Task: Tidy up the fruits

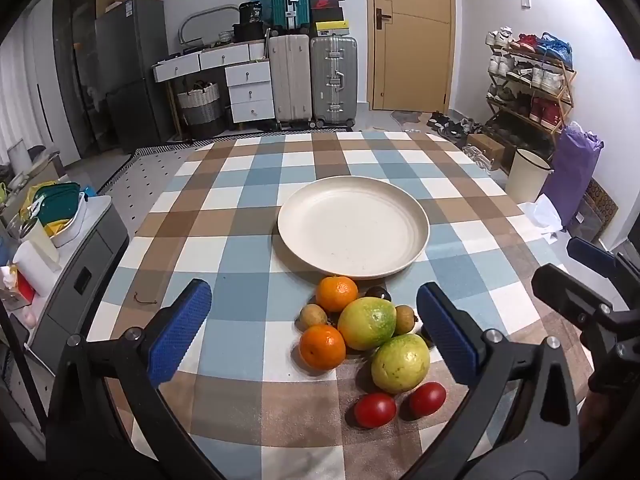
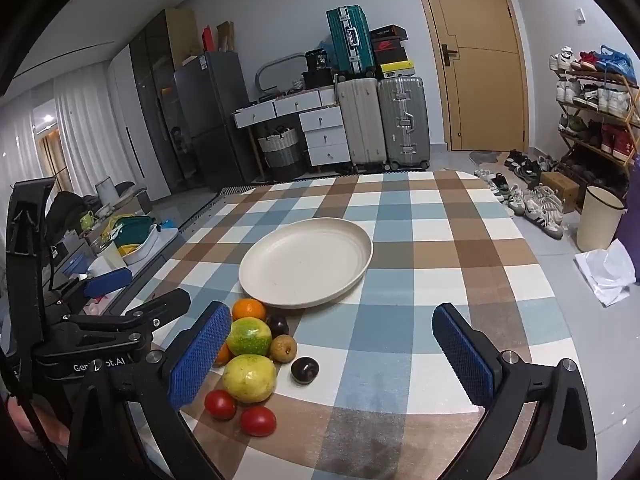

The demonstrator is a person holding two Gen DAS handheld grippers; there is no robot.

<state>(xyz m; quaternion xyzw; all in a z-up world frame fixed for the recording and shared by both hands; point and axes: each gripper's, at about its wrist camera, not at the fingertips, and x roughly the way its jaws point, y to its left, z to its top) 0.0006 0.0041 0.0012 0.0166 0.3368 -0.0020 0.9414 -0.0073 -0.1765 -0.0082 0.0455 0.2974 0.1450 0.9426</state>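
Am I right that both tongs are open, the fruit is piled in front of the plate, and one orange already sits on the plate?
Not quite. The plate holds nothing; both oranges lie on the tablecloth with the other fruit, as the left wrist view shows. The rest holds: left tongs and right tongs are open, and the fruit sits in front of the plate.

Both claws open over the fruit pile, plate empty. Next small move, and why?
Probably lower the left claw onto the near orange. Both claws are open and hold nothing, the plate is bare, and all the fruit sits in a pile on the tablecloth just short of it. That orange lies at the pile's left edge, between the left claw's fingers in its own view, so its outer side looks free.
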